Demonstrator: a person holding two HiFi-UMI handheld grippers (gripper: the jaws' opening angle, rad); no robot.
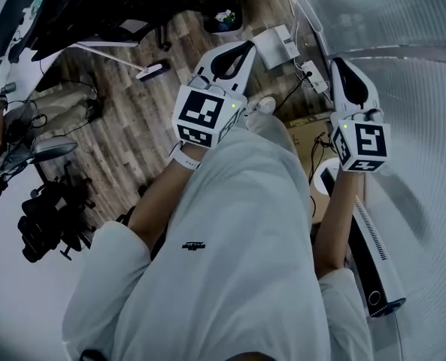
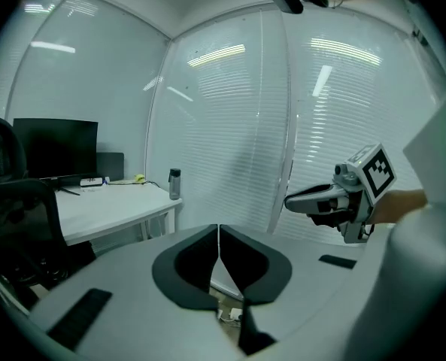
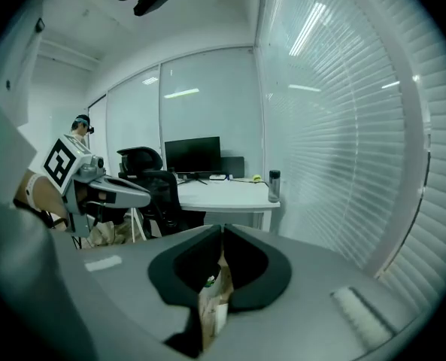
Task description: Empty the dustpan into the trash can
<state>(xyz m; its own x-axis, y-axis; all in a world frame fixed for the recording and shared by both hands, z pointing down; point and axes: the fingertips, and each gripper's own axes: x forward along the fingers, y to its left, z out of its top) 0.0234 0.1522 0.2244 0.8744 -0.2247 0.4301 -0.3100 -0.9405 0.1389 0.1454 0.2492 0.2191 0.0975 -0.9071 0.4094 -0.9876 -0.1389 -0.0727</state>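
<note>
Over the white trousers (image 1: 238, 224), the left gripper (image 1: 241, 50) and right gripper (image 1: 343, 68) hang with jaws pressed together on nothing. No view shows me a dustpan, though what looks like the trash can (image 1: 224, 15) sits at twelve o'clock on the wood-plank floor (image 1: 132, 126). That fits a dustpan yet to be fetched or one emptied and put down; slatted glass walls (image 1: 403, 21) at two o'clock and a white desk (image 2: 117, 205) bound the room.
</note>
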